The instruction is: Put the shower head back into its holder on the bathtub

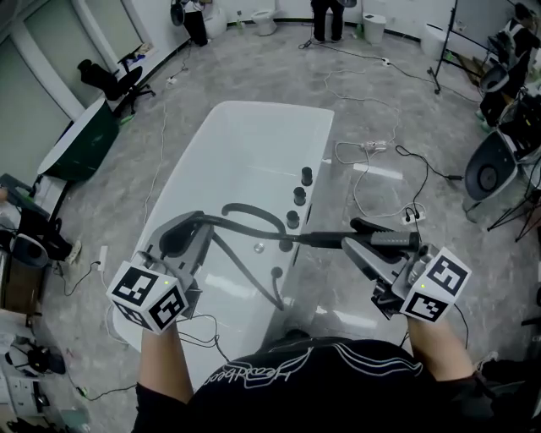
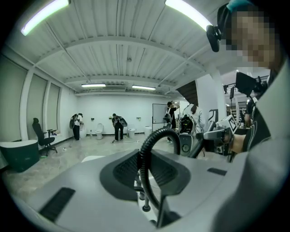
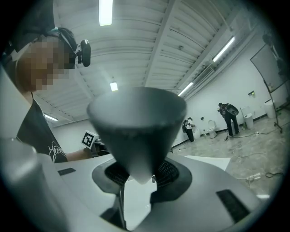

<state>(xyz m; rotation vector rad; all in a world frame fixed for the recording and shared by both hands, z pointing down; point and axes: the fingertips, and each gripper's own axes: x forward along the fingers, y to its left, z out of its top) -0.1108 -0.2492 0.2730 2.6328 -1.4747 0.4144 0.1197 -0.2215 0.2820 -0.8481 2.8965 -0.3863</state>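
Observation:
A white bathtub [image 1: 254, 135] stands in the middle of the head view, with three black fittings [image 1: 299, 195] in a row on its right rim. My left gripper [image 1: 182, 238] is over the tub's near left side, shut on the black ribbed hose [image 1: 254, 211]; in the left gripper view the hose [image 2: 144, 154] loops up from between the jaws of this gripper [image 2: 145, 179]. My right gripper [image 1: 357, 239] is over the floor beside the right rim, shut on the dark shower head [image 1: 317, 239], which points left toward the rim. In the right gripper view the shower head [image 3: 136, 122] fills the gap of this gripper [image 3: 138, 179].
Loose cables [image 1: 372, 182] lie on the floor right of the tub. A dark round seat [image 1: 494, 169] and stands are at far right. A green tub [image 1: 80, 139] and an office chair [image 1: 110, 80] stand at left. People [image 1: 325, 19] and toilets are at the far wall.

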